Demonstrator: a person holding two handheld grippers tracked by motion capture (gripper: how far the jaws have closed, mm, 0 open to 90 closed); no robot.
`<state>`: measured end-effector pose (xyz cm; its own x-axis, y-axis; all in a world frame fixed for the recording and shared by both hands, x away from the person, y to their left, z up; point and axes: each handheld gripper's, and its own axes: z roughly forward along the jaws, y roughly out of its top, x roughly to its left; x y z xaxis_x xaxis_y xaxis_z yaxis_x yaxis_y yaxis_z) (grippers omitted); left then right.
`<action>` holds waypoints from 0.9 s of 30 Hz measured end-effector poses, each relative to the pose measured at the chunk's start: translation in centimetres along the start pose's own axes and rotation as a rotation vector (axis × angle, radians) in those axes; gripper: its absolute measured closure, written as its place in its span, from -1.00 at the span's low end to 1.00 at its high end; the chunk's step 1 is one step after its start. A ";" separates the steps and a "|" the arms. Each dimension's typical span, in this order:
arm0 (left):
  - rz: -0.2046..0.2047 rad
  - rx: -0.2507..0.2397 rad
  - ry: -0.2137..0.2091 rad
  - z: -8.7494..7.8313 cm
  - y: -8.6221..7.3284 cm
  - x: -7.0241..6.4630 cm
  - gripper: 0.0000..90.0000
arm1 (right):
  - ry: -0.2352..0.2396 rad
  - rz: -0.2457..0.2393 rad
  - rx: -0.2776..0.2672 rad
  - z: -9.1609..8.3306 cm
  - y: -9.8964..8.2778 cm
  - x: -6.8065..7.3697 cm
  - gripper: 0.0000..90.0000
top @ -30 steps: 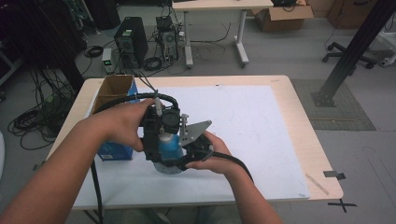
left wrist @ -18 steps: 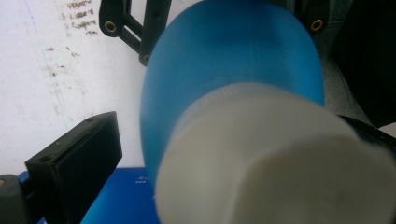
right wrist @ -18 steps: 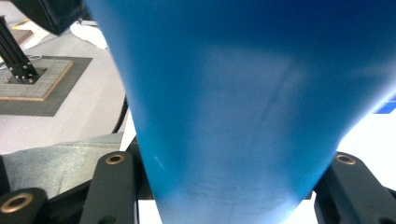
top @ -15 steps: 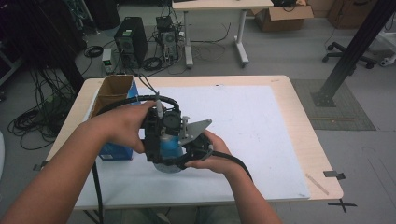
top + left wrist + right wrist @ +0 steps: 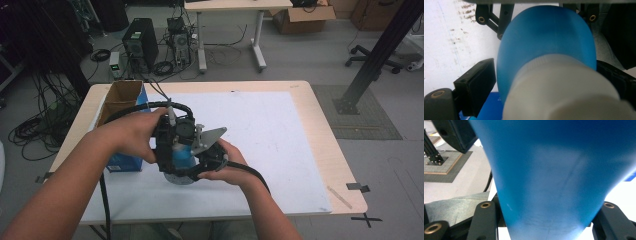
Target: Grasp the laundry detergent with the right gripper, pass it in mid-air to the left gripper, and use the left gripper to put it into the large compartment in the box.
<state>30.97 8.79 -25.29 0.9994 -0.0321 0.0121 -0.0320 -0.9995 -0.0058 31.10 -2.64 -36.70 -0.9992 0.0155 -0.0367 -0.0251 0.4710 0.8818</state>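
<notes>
A blue bottle (image 5: 183,154) with a white cap (image 5: 564,87) is held above the white mat between both hands. My right gripper (image 5: 202,162) comes in from the right and is shut on the bottle's blue body (image 5: 554,177). My left gripper (image 5: 172,131) sits over the cap end. Its jaws have just been closing, with the cap and bottle neck between them. In the left gripper view the left pad (image 5: 475,85) stands just beside the blue shoulder (image 5: 544,40), with a thin gap to the cap. The right pad (image 5: 617,77) is partly hidden behind the cap.
An open cardboard box with blue sides (image 5: 122,102) stands at the table's left, just beyond my left hand. The white mat (image 5: 280,135) covers most of the wooden table (image 5: 325,130). A black cable (image 5: 102,200) hangs off the front edge.
</notes>
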 end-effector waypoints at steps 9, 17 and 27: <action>-0.001 0.002 -0.009 0.1 0.1 0.1 -0.59 | -0.009 -0.006 0.006 -0.1 0.0 0.0 0.00; 0.002 -0.001 -0.010 0.0 0.1 0.1 -0.51 | -0.010 -0.005 0.001 -0.1 0.1 0.0 0.00; 0.005 -0.010 -0.017 0.1 0.0 -0.1 -0.32 | -0.017 -0.010 0.007 0.2 0.1 0.1 0.00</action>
<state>30.86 8.81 -25.38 0.9993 -0.0372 -0.0045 -0.0372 -0.9993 0.0041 31.04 -2.40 -36.74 -0.9982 0.0258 -0.0533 -0.0346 0.4770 0.8782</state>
